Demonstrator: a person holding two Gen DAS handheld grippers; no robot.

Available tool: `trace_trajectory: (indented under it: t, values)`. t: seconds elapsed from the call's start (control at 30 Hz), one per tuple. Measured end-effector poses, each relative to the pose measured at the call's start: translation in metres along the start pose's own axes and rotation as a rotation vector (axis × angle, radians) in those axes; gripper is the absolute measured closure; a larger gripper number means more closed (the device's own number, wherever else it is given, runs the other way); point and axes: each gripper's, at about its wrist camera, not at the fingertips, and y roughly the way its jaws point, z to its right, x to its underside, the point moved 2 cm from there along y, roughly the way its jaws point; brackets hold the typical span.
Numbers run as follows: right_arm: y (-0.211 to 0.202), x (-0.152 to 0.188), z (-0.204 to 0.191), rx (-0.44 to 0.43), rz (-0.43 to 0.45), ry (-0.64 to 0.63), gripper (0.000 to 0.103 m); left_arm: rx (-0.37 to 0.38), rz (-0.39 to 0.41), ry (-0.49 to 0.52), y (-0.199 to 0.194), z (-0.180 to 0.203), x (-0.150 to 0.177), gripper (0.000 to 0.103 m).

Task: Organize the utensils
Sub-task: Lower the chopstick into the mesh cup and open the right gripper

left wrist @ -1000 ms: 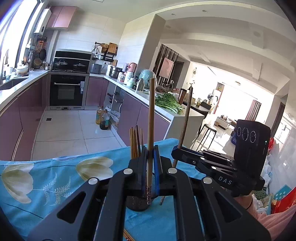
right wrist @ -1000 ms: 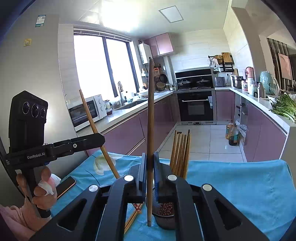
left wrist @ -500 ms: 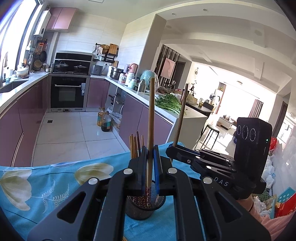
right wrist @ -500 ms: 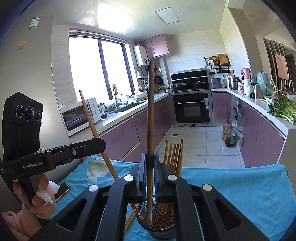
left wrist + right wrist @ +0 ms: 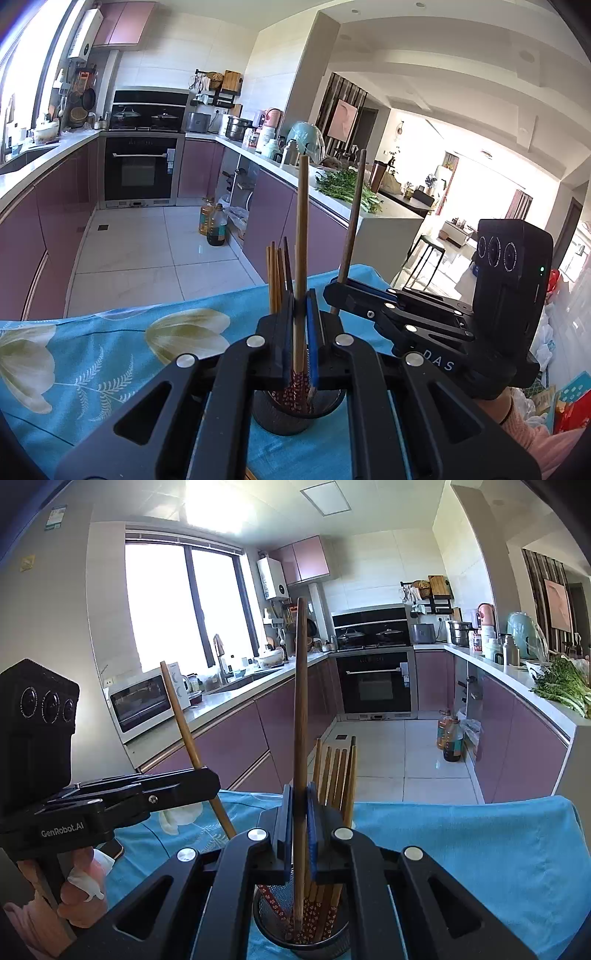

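A black mesh holder [image 5: 291,417] stands on the blue flowered cloth [image 5: 92,354] with several chopsticks [image 5: 277,277] upright in it. My left gripper [image 5: 301,332] is shut on one light wooden chopstick [image 5: 302,240], held upright with its lower end in the holder's mouth. My right gripper [image 5: 300,823] is shut on a darker chopstick [image 5: 301,701], whose tip is inside the holder [image 5: 269,923] beside the other chopsticks [image 5: 336,775]. Each gripper shows in the other's view: the right gripper [image 5: 340,291] at right, the left gripper [image 5: 207,779] at left.
A phone [image 5: 110,849] lies on the cloth near the person's hand [image 5: 81,882]. The table's far edge drops to a tiled kitchen floor [image 5: 147,251]. Purple counters run along both sides, with greens [image 5: 561,690] on the right one.
Both grippers have come in over the holder and sunk a little. The right chopstick's tip, earlier just left of the cup, now stands inside it.
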Motion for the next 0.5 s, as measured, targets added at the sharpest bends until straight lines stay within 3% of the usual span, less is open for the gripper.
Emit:
trace_trajectory:
  t: [0.5]
  values:
    - [0.008,0.009,0.005,0.003,-0.034,0.012,0.097,-0.038,-0.053,0.030,0.015,0.010,-0.001,0.095]
